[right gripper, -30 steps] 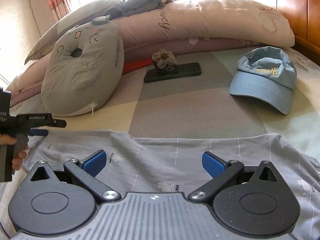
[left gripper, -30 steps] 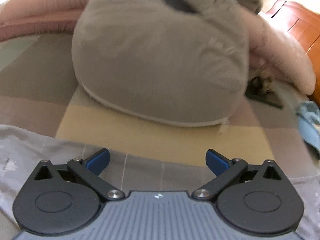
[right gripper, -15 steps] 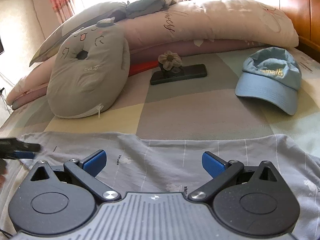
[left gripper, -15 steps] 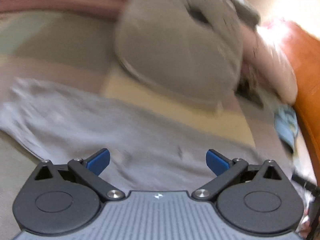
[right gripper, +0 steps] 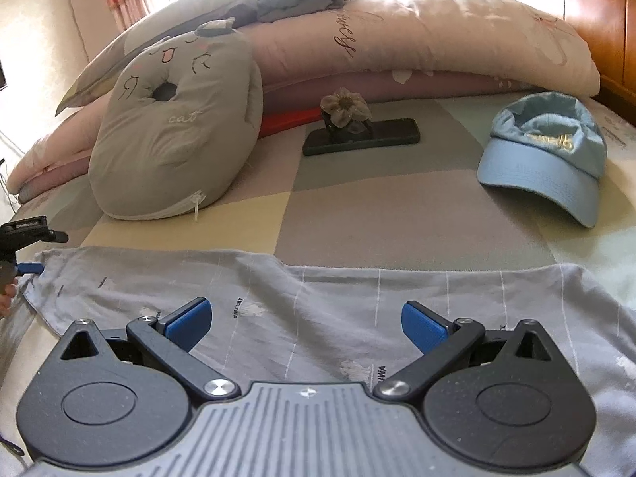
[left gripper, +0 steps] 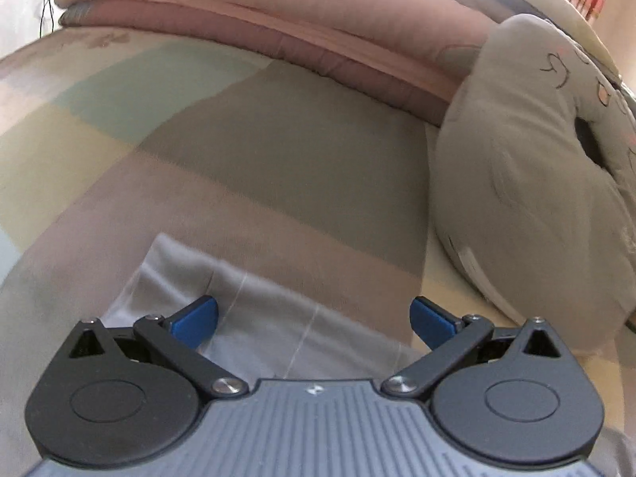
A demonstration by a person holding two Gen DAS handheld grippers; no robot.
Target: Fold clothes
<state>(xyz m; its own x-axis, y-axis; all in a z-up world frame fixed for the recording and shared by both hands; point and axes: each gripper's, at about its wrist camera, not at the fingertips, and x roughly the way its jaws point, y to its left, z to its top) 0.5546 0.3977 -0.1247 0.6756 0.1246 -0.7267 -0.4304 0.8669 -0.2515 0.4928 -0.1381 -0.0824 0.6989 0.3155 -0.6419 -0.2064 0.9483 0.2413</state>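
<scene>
Grey garment (right gripper: pixel 357 298) spread flat across near edge of bed (right gripper: pixel 397 214), left claw (left gripper: pixel 314 314) wide over its corner, right claw (right gripper: pixel 304 318) wide above its middle (neither gripping fabric), cat cushion (right gripper: pixel 179 127) and blue cap (right gripper: pixel 544 155) well beyond.

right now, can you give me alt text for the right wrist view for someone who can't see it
Open blue-padded right tongs hover over a flat grey printed garment spread across a checked bedsheet. Beyond lie a grey cat-face cushion, a black phone with a fabric flower, and a light blue cap. The left tongs reach the garment's left corner.
</scene>
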